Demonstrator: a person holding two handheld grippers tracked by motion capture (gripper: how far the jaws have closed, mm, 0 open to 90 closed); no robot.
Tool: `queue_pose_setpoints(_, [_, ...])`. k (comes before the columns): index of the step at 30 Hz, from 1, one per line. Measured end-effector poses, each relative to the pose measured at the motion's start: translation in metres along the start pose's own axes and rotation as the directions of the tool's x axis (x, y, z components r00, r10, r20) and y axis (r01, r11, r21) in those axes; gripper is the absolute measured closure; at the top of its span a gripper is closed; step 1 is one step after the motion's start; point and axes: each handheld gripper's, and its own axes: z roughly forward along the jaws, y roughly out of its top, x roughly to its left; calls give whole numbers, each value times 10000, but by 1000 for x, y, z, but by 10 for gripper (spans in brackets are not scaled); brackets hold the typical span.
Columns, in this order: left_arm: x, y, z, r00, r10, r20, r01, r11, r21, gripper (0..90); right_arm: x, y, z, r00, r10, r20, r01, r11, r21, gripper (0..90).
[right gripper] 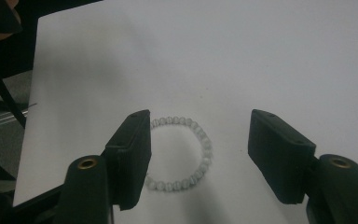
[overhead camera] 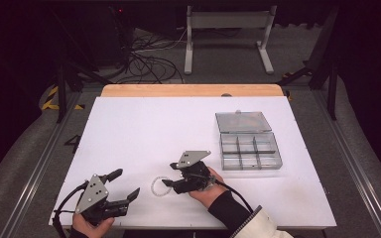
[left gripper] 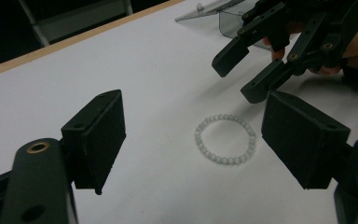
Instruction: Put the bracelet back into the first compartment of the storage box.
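Bracelet (overhead camera: pixel 160 187) lies flat near the surface's (overhead camera: pixel 139 129) front edge, just ahead of the right tool (overhead camera: pixel 168 174), whose jaws stand open, empty. Left tool (overhead camera: pixel 127 184), open, sits farther off. Right is nearer.

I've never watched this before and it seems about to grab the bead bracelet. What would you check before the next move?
1. Bracelet lies flat and free on the white table: ok.
2. Right gripper jaws open, nothing held: ok.
3. Bracelet fully between those jaws: not ok, one jaw overlaps its edge.
4. Left gripper open and apart from the bracelet: ok.
5. Compartment box lid open: ok.
6. Compartments empty: cannot tell.
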Motion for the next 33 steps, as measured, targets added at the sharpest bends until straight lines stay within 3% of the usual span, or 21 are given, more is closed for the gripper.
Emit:
queue_pose_setpoints(11, [0, 0, 0, 10000, 21, 21, -21, 10000, 18, 226, -2, -1, 21, 10000, 3, -10, -3, 9997, 256, 420])
queue_pose_setpoints(20, [0, 0, 0, 10000, 8, 36, -8, 10000, 29, 227, -4, -1, 27, 9999, 119, -58, -116, 9988, 471, 453])
queue_pose_setpoints(33, [-1, 0, 0, 10000, 27, 17, -27, 10000, 54, 228, -5, -2, 35, 10000, -3, -18, 5, 9962, 866, 669])
